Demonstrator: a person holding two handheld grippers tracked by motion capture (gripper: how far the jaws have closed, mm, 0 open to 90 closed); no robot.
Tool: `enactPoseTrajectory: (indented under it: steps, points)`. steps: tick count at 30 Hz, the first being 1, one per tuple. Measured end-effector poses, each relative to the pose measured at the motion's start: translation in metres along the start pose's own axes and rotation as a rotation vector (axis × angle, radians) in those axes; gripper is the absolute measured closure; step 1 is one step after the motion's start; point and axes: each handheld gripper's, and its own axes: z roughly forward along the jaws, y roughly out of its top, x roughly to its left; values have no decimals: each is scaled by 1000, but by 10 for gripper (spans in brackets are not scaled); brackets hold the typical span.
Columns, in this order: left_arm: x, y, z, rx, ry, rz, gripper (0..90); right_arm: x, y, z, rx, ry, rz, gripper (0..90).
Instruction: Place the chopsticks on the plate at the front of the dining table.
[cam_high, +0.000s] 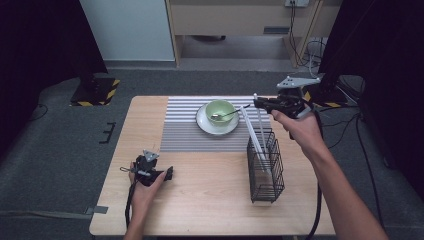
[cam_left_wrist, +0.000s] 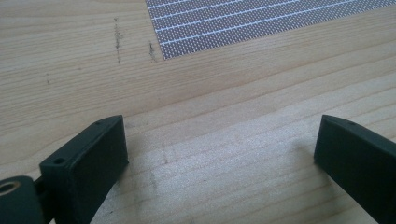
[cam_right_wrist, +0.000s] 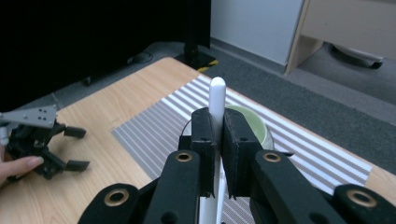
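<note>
The right tool (cam_right_wrist: 216, 140) is clamped on a slim, round-tipped white chopstick (cam_right_wrist: 217, 95); the left tool (cam_left_wrist: 219, 149) gapes apart.

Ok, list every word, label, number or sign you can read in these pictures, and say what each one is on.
There is no readable text in any view.
The black and yellow hazard stripes on the stand base on the floor are a warning marking and carry no words.
The wall socket plate at the top is too small to read.
</note>
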Motion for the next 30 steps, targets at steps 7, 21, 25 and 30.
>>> enactPoseTrajectory:
  steps: [7, 21, 25, 30]
  points:
    - [-2, 0, -1, -6, -5, 17, 42, -4, 11, -16, -83, -16, 11, 841]
    - [-11, 15, -26, -137, -81, 31, 50, -8, 29, -34, -218, -14, 51, 842]
    - [-15, 18, -33, -176, -115, 36, 49, -8, 35, -36, -246, -4, 54, 842]
    - [-20, 21, -39, -208, -156, 51, 64, -7, 45, -39, -276, 8, 48, 842]
